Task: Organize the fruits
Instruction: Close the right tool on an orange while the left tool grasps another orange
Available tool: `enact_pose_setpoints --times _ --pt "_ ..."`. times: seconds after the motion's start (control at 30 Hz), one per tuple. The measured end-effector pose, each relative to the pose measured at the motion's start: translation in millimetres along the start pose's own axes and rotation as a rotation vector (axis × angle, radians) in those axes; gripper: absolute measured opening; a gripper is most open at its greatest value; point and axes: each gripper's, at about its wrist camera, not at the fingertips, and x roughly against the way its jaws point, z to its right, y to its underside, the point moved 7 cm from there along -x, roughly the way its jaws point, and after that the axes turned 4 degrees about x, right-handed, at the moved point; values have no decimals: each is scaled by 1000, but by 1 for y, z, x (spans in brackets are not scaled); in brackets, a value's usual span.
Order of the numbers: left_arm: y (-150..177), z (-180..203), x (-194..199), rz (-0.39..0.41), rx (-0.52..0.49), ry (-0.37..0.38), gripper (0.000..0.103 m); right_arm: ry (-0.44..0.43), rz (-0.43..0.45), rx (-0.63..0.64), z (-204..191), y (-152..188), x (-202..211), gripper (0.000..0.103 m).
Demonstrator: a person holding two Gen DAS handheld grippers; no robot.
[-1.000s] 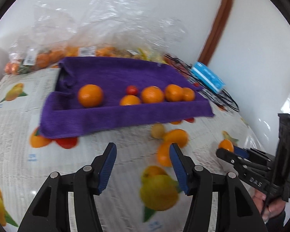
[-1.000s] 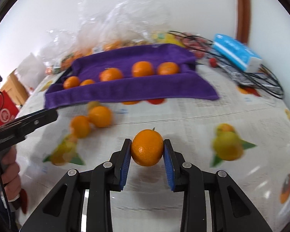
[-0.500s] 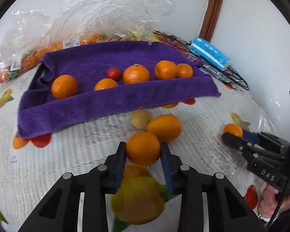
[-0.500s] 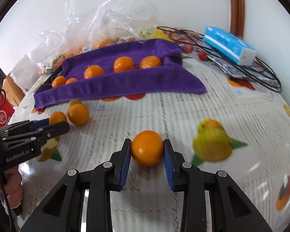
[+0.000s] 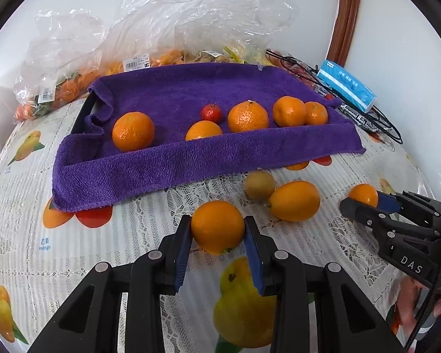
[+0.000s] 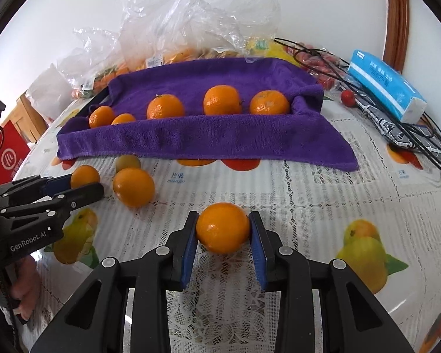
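two grippers, one orange each

the left gripper point(image 5: 217, 236) is clenched on an orange point(image 5: 217, 226), its blue pads pressed against both sides of the fruit, low over the fruit-printed tablecloth point(image 5: 20, 223). from this orange, a second loose orange point(image 5: 294, 196) lies at about 2 o'clock and a small greenish-yellow fruit point(image 5: 259, 185) at 1 o'clock, the two touching each other. further on at 12 o'clock sits the tray draped with a purple towel point(image 5: 161, 170); on it rest five oranges in a loose row and one small red fruit point(image 5: 211, 113).

the right gripper point(image 6: 222, 235) is grasping another orange point(image 6: 222, 227), pads tight on its sides, just above the tablecloth. in the right wrist view the towel is at 12 o'clock, the loose orange at 10 o'clock, and the left gripper at 9 o'clock with its own orange between the tips.

behind the tray lie clear plastic bags point(image 5: 191, 23) with more fruit inside. a blue tissue pack point(image 6: 386, 85) and black cables point(image 6: 420, 135) lie at 2 o'clock. a small red fruit point(image 6: 347, 97) sits beside the cables.
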Motion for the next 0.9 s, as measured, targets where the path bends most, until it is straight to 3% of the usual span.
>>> enact_pose_setpoints --times 0.53,0.9 --pt "-1 -7 5 26 67 31 33 -31 6 -37 4 -2 -1 34" --pt "-3 4 17 80 44 88 33 -55 60 -79 9 -4 9 32"
